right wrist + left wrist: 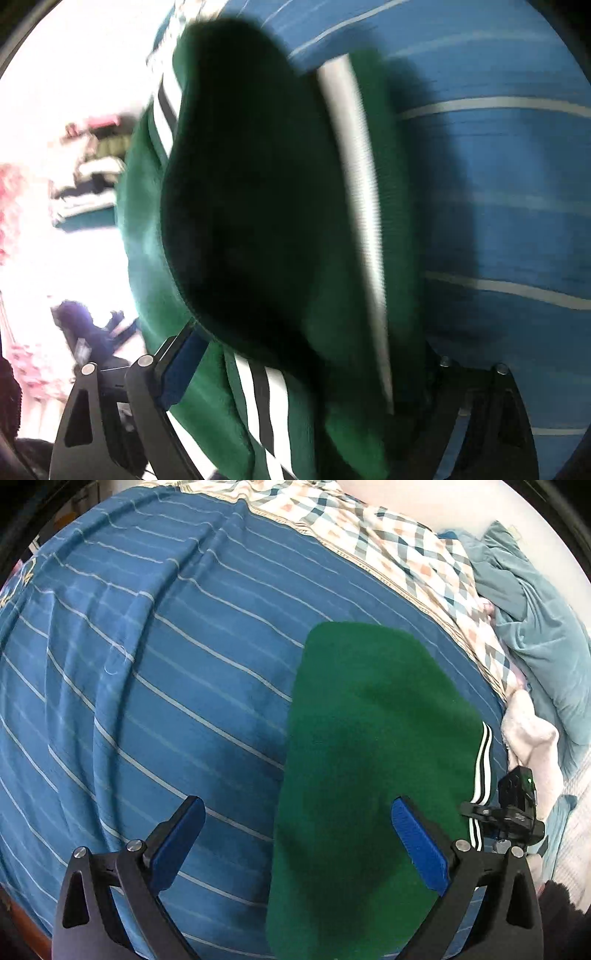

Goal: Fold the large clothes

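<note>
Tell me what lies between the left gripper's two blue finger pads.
In the left wrist view, the left gripper is open; between its pads lie a strip of blue striped bedsheet and the left edge of the folded green garment, flat below.

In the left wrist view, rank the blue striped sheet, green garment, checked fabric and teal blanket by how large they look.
1. Blue striped sheet
2. Green garment
3. Checked fabric and teal blanket: look alike, and both are cut by the fisheye edge, so unranked.

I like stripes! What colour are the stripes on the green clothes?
White and black stripes on the green clothes, clearest in the left wrist view.
</note>
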Demonstrator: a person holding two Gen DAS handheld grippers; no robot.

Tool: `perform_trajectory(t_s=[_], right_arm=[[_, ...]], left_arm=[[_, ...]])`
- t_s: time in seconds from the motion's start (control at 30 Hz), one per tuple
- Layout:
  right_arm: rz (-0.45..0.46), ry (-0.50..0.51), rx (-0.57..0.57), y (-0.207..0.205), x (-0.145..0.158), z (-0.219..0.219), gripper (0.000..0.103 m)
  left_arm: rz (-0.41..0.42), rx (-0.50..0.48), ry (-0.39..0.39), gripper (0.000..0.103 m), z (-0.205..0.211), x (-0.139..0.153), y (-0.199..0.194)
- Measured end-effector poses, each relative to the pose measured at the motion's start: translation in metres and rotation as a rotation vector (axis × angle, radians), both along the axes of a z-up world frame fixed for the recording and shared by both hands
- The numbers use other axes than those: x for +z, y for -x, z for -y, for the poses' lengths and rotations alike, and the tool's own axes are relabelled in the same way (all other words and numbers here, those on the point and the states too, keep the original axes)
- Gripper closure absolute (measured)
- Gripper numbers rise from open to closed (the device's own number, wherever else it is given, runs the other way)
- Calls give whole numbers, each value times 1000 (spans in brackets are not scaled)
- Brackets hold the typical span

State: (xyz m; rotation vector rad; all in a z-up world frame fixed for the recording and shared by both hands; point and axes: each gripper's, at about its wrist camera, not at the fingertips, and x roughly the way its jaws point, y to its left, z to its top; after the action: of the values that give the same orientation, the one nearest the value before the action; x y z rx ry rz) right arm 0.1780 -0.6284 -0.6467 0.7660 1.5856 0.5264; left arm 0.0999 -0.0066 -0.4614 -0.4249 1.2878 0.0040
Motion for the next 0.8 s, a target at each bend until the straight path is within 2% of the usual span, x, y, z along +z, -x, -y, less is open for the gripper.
perform_trajectory(t_s=[0.07, 0.1, 0.13, 0.2, 0.23, 0.27, 0.37, 0.43, 0.5, 0.53, 0.57, 0.6, 0.67, 0.73, 0.77, 0.8], right_arm=[[-68, 14, -114, 10, -3, -1, 32], [-92, 5, -172, 13, -2, -2, 41], [-123, -32, -256, 25, 1, 4, 49], [-181, -141, -391, 47, 4, 13, 60], [-210, -219, -454, 63, 6, 16, 62], [-221, -234, -478, 76, 10, 16, 63], [-179, -140, -423, 93, 16, 8, 62], [-127, -48, -378, 98, 15, 5, 46], [-108, -36, -340, 100, 6, 4, 37], [-110, -35, -333, 103, 2, 3, 30], [-108, -40, -318, 101, -4, -1, 28], [-105, -56, -305, 100, -3, 0, 27], [-93, -68, -276, 99, -11, -8, 26], [-70, -58, -282, 98, -13, -20, 27], [-64, -66, -292, 98, -12, -24, 31], [-62, -70, -302, 97, -7, -23, 47]], left_arm=[[-7, -8, 7, 0, -4, -2, 1], [-14, -21, 6, 0, -7, -4, 1], [-15, -40, 10, 0, -9, -4, 1], [-14, -74, 25, 0, -15, -4, -1], [-15, -87, 36, 0, -17, -4, -2], [-22, -110, 65, 0, -20, -4, -6], [-54, -173, 136, 0, -16, -12, -19], [-66, -228, 155, 0, -6, -21, -33], [-62, -272, 181, 1, 4, -31, -46], [-60, -292, 201, 4, 9, -35, -53], [-63, -313, 209, 16, 13, -39, -57], [-67, -340, 209, 25, 18, -43, -61], [-48, -386, 179, 27, 27, -46, -66], [-29, -381, 169, 35, 27, -46, -66], [-21, -375, 174, 42, 26, -43, -66], [-19, -369, 181, 50, 24, -40, -66]])
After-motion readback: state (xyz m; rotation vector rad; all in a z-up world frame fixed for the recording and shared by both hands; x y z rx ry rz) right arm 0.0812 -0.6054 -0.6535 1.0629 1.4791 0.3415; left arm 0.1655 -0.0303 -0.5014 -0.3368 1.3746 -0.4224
